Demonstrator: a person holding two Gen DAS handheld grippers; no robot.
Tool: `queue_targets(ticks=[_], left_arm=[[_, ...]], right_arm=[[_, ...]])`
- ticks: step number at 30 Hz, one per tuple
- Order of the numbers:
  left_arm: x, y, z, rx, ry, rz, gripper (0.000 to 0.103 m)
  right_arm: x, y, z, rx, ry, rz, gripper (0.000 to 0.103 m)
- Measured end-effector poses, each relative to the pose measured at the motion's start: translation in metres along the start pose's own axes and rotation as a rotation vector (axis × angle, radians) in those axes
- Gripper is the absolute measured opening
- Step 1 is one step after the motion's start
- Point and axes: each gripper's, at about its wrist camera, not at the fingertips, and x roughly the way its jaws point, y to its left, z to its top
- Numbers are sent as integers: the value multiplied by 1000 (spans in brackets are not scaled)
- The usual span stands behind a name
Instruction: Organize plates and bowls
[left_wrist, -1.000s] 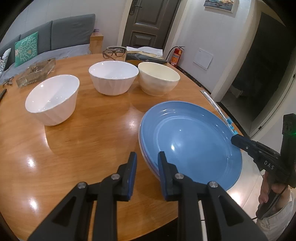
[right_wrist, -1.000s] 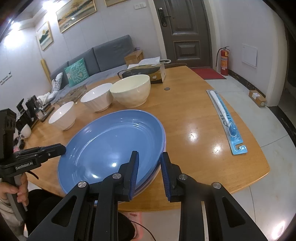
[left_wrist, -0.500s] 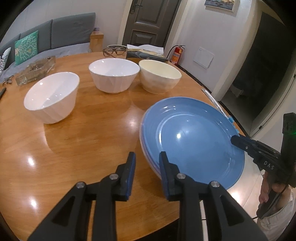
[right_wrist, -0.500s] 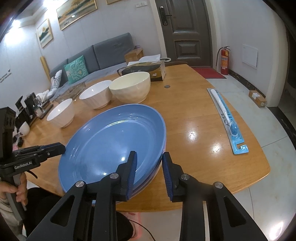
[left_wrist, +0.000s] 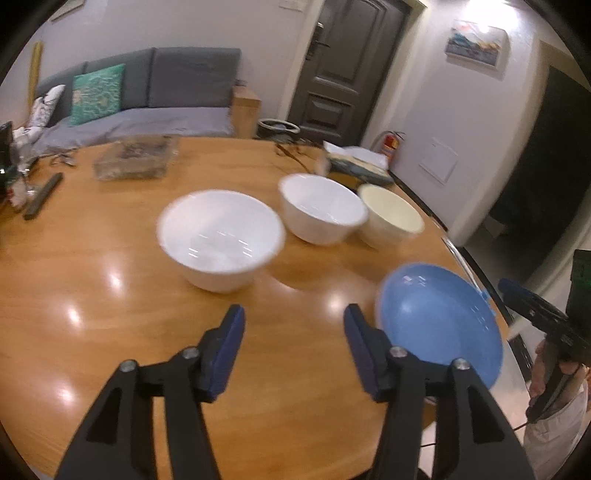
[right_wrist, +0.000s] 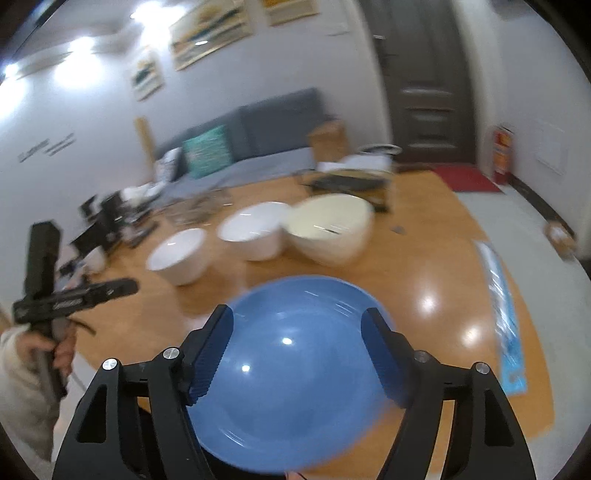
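Left wrist view shows your left claw (left_wrist: 293, 341) just opened, empty, above the table (left_wrist: 110, 314); your right claw (right_wrist: 297, 350) likewise, plates (right_wrist: 295, 387) released; next, nest the bowls (left_wrist: 221, 240).

Bowls – three: two white (left_wrist: 221, 240) (left_wrist: 322, 208); one cream (left_wrist: 390, 218); blue plate (left_wrist: 439, 317) – one visible.

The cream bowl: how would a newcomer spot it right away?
On the round wooden table, three bowls form a row beyond the blue plate. The cream bowl ends the row nearest the dark door; both neighbours are pure white, it is yellowish.
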Motion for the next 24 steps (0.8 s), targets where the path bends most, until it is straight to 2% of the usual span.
queue_targets(ticks=[5, 9, 13, 16, 19, 24], left_arm=[[-6, 34, 16, -19, -16, 38, 59], [-6, 58, 32, -13, -21, 57, 60], [1, 80, 51, -16, -13, 47, 60], [12, 96, 63, -38, 8, 9, 60], [29, 109, 75, -58, 23, -3, 60], [56, 116, 85, -52, 58, -22, 60]], right_arm=[[27, 46, 27, -153, 48, 111, 82], [49, 82, 46, -246, 79, 161, 87], [79, 112, 60, -339, 111, 133, 88], [101, 129, 67, -393, 125, 122, 95], [122, 145, 69, -448, 146, 168, 96], [165, 165, 69, -485, 257, 254, 96]])
